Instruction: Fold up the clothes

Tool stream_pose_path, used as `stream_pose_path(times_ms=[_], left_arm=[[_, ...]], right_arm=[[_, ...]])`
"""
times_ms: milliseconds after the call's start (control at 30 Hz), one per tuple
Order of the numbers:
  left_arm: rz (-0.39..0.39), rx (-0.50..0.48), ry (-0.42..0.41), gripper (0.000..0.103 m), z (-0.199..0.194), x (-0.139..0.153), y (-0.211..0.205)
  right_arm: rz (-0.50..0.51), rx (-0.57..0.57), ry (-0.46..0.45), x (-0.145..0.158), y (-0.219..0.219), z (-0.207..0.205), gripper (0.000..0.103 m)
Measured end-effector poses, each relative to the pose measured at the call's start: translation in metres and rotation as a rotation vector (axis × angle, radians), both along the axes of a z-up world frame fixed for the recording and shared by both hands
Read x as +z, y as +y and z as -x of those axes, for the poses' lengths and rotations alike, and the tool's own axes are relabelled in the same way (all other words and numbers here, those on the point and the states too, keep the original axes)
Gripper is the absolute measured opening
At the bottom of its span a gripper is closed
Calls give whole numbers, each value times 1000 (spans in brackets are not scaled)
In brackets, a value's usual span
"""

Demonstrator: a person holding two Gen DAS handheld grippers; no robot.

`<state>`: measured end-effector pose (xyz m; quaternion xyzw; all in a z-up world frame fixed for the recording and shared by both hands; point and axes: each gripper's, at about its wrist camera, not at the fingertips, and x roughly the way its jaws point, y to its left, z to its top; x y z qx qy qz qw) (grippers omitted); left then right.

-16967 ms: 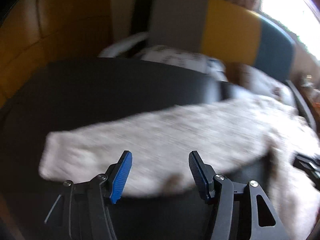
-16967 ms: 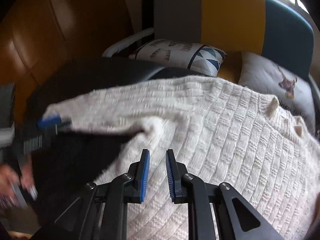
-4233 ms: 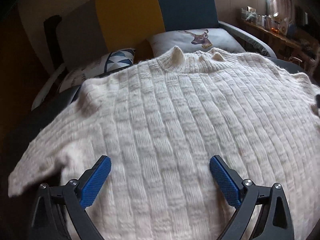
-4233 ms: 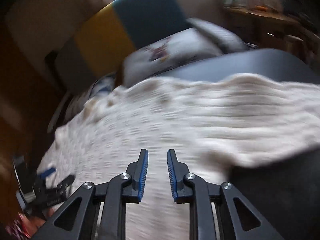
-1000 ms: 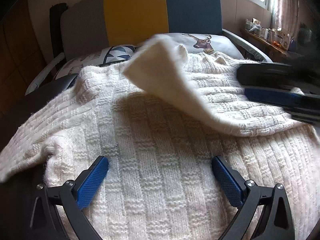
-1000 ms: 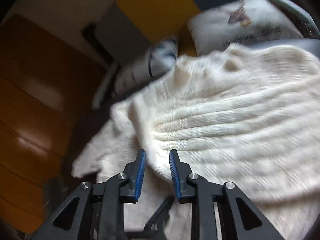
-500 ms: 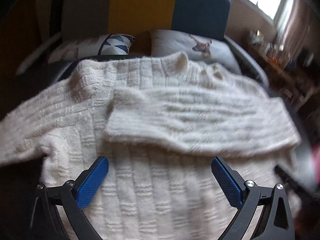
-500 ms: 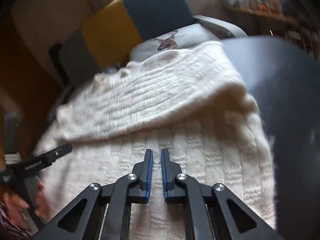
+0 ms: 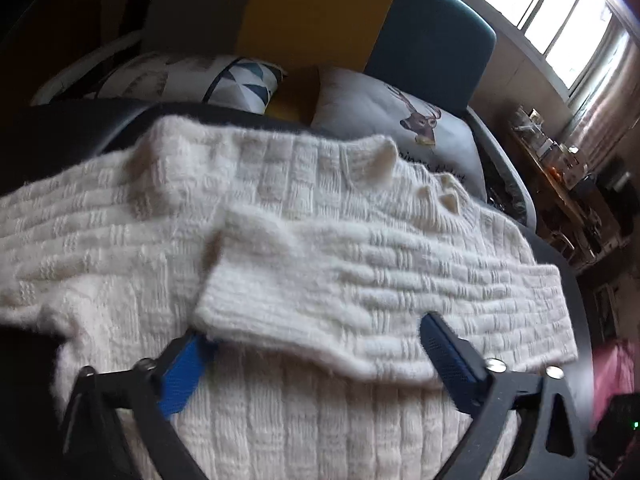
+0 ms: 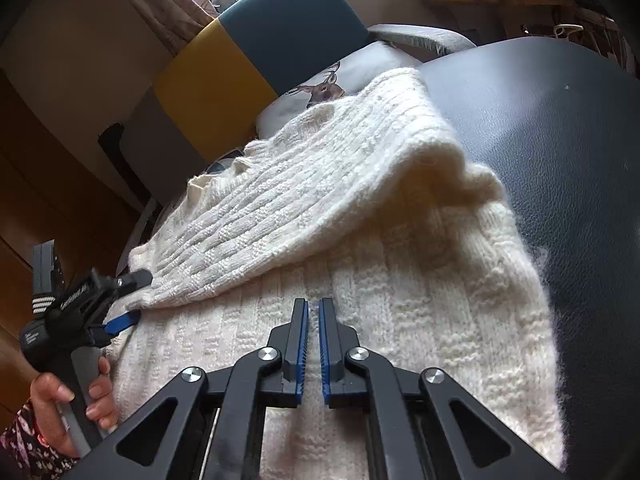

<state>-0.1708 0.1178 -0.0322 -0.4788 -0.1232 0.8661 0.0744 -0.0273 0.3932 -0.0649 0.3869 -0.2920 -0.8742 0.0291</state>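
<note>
Here, in the left wrist view, a cream knitted sweater (image 9: 320,420) is being spread flat over a dark table (image 9: 60,136), its collar lying toward the sofa (image 9: 320,12) and its cushions (image 9: 400,124). One sleeve (image 9: 380,288) is being laid across the chest, its long axis running side to side, with the cuff end lying just ahead of the left tongs (image 9: 316,364). Their jaws have just been closing but are being held wide, astride the sleeve's near edge and pressing on nothing.

In the right wrist view, the right tongs (image 10: 313,344) are being held shut and empty above the sweater's body, the folded sleeve lying ahead and to their left. The left tongs, gripped by a hand (image 10: 68,400), are being shown at the cuff, so the left hand is judged the nearer for any next pinch.
</note>
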Motion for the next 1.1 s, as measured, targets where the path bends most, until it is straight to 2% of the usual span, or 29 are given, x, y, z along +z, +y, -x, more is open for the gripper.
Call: stream_pose_path(times_ms=[67,100,133,167,233,400,500,600,767,933,1100], left_arm=[[31,3,-3,51,3,1,2],[21,0,-3,42,4,2,1],[-7,-5,-8,26,6,2,-2],[-35,-5,-12,16,7,4,-6],[-78,1,-3,10,8,9,-12],[-104,-48,115,8,-2,37,-10],[-111,-81,163,8,-5,51,-6],[-129,-107,177,8,-2,58,-5],[-184,-110,184,8,-1,66,-7],[-146,-126,203,8,-3,65,-8],[-137,-106,179,8,-8,43,-14]], right_arm=[[8,0,1,-1,1,0,3],[14,-1,2,-1,1,0,2],[19,-2,3,-2,2,0,2],[23,-2,4,-2,2,0,2],[30,-4,6,-3,1,1,2],[43,-8,9,-3,1,0,2],[85,-24,21,-5,7,-3,2],[143,-68,52,-1,20,-12,3],[124,-84,-25,2,37,-1,2],[108,-161,-29,5,62,18,2],[48,-272,-32,7,80,28,2]])
